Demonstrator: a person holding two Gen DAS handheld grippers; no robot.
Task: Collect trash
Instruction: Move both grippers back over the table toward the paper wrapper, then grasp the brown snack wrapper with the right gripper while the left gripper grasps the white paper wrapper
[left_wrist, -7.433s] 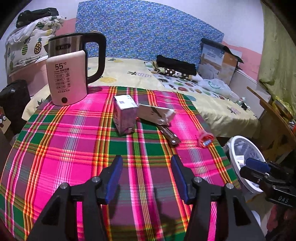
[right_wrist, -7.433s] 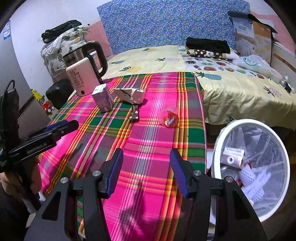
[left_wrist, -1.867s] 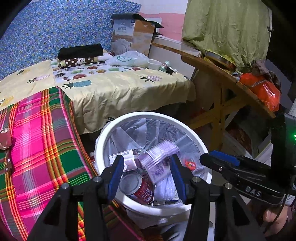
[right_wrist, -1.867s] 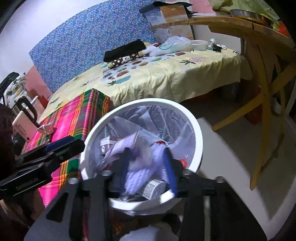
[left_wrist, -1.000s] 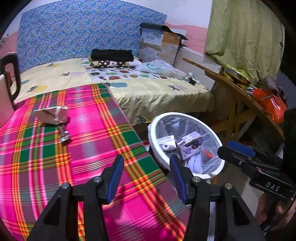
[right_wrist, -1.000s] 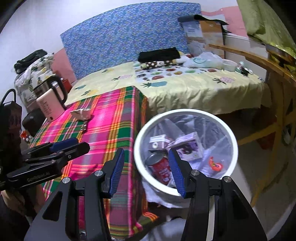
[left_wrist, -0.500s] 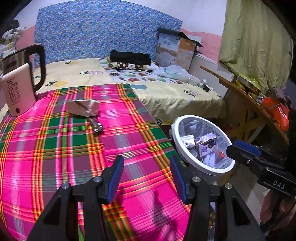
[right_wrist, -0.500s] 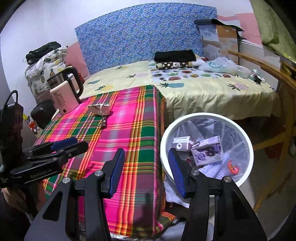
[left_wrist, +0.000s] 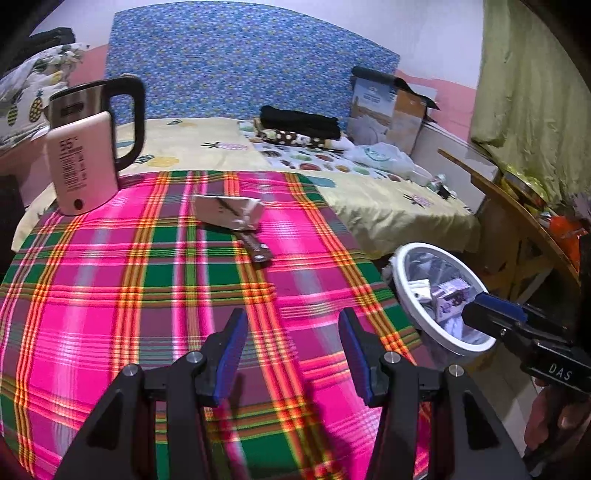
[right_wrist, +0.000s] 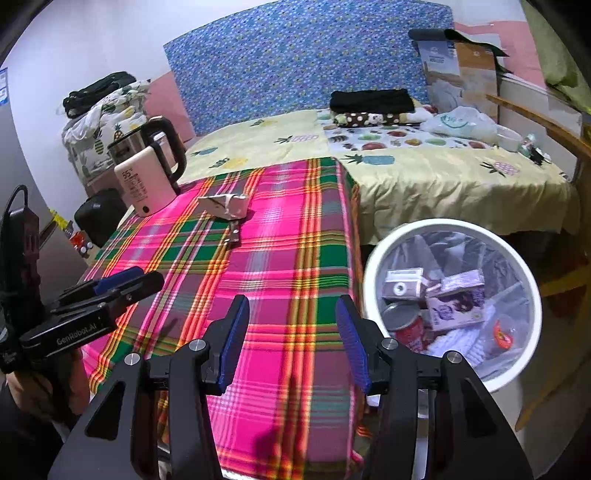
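Observation:
A white trash bin (right_wrist: 373, 258) lined with clear plastic stands on the floor right of the table; it holds a purple carton (right_wrist: 456, 304), a white box, a red can and a red wrapper. It also shows in the left wrist view (left_wrist: 400, 284). A crumpled white paper box (left_wrist: 227, 210) and a brown-handled tool (left_wrist: 255, 245) lie on the pink plaid tablecloth (left_wrist: 110, 295); both also show in the right wrist view (right_wrist: 223, 205). My left gripper (left_wrist: 291, 349) is open and empty over the table's near part. My right gripper (right_wrist: 291, 341) is open and empty over the table's right edge.
A pink and steel kettle (left_wrist: 83, 147) stands at the table's far left. A bed with a yellow sheet (left_wrist: 369, 199) lies behind, with folded clothes, a plastic bag and a cardboard box. A wooden table (left_wrist: 517, 221) stands right of the bin.
Both grippers have swung from over the bin back towards the table. The purple carton and red wrapper that lay on the table earlier now lie in the bin.

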